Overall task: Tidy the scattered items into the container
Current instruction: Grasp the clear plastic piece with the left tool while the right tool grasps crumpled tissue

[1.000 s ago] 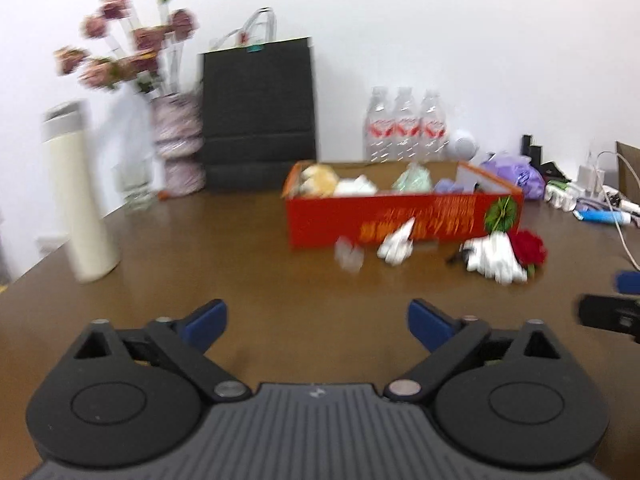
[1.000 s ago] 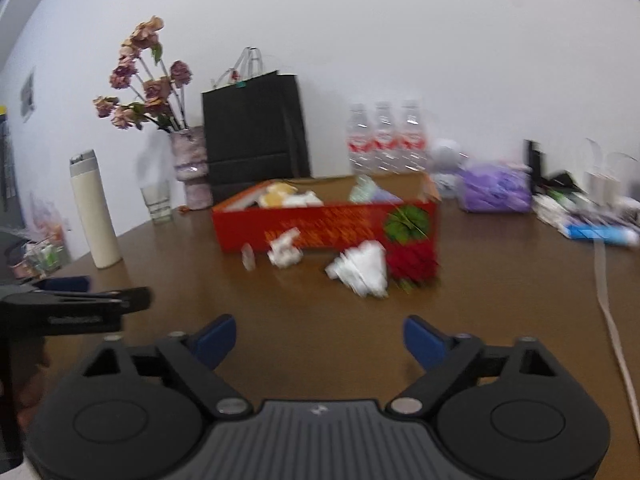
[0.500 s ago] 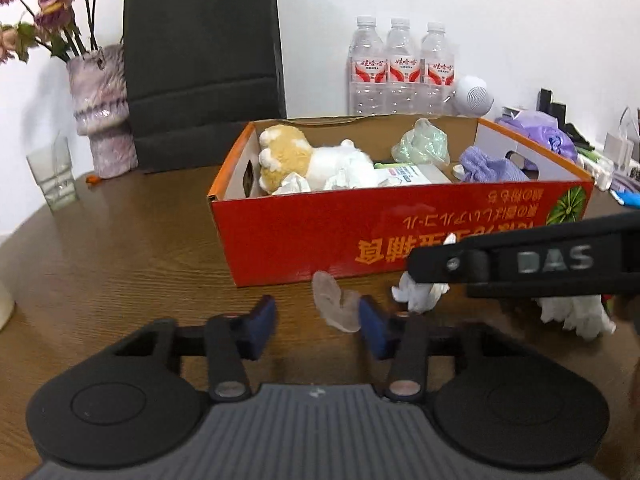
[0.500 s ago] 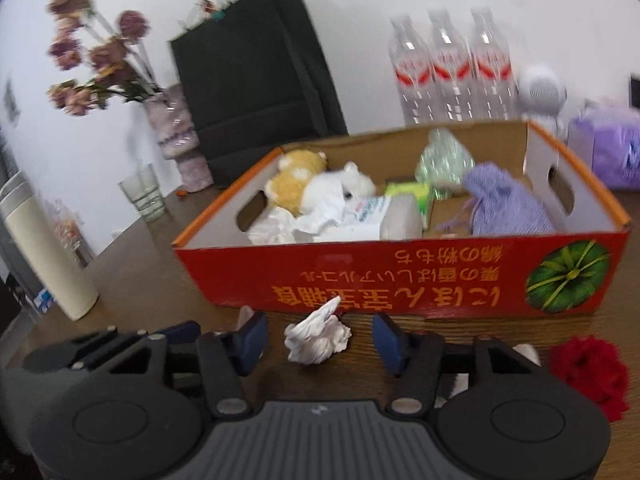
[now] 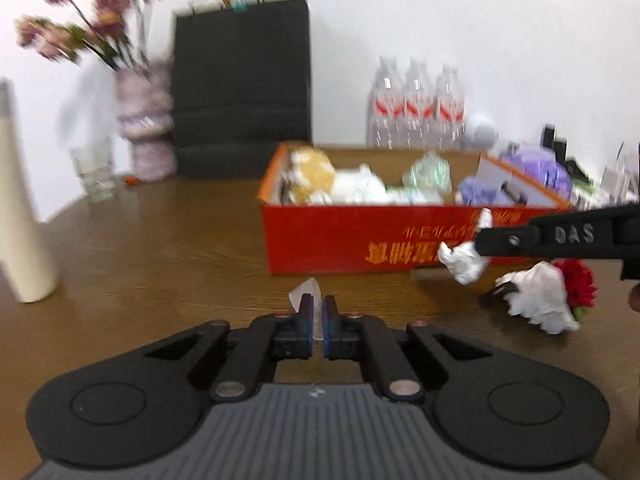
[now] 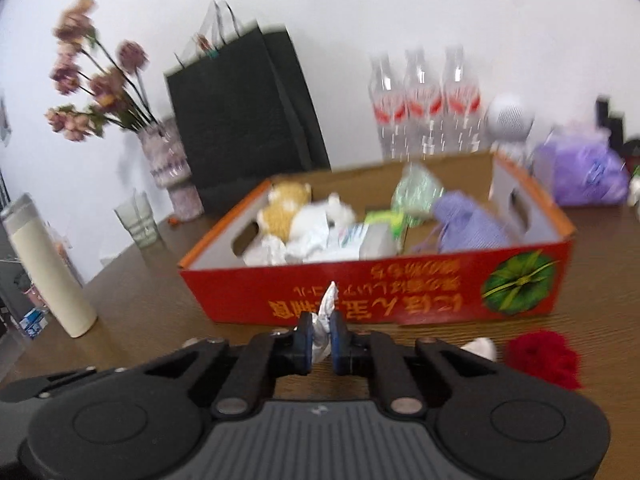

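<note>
A small translucent scrap (image 5: 308,294) is pinched in the closed left tongs (image 5: 318,334) and a crumpled white tissue (image 6: 326,312) in the closed right tongs (image 6: 322,342), both just in front of the red cardboard box (image 6: 400,300). Each piece is best lifted clear of the near wall and released only above the open top, since such light scraps could cling to the pads. A brown wooden tabletop (image 5: 160,248) is seen, with a cream flask (image 5: 18,216), a flower vase (image 5: 146,132), a black paper bag (image 5: 240,80) and water bottles (image 5: 416,108) ranged before a white wall.
</note>
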Demonstrator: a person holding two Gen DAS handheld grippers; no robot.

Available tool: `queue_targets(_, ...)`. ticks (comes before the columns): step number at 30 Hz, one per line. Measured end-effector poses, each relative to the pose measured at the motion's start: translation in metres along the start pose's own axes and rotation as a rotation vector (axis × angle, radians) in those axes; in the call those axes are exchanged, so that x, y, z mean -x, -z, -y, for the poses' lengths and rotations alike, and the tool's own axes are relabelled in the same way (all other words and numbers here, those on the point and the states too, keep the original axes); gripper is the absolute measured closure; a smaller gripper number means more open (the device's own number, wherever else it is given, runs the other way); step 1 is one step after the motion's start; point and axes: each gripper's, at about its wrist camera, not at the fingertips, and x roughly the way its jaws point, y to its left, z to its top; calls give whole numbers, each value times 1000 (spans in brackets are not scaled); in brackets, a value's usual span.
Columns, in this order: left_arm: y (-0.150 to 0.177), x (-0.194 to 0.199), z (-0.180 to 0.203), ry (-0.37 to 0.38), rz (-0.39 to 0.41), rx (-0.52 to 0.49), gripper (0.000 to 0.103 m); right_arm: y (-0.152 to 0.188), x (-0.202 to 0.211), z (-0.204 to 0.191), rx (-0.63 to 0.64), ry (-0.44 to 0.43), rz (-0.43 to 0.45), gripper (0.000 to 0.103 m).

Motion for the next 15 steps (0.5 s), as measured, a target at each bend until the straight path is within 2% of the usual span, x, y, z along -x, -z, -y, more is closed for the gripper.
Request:
queue_targets(3, 12, 42, 7, -47, 98, -18, 98, 17, 43, -12, 75, 26, 64, 95)
queue_targets(5, 22, 66, 15, -51, 138, -25, 98, 29, 67, -18, 80, 36, 81, 95)
queue_targets(15, 77, 159, 43, 79, 173, 36, 98, 114, 174, -32, 141, 135, 190, 95)
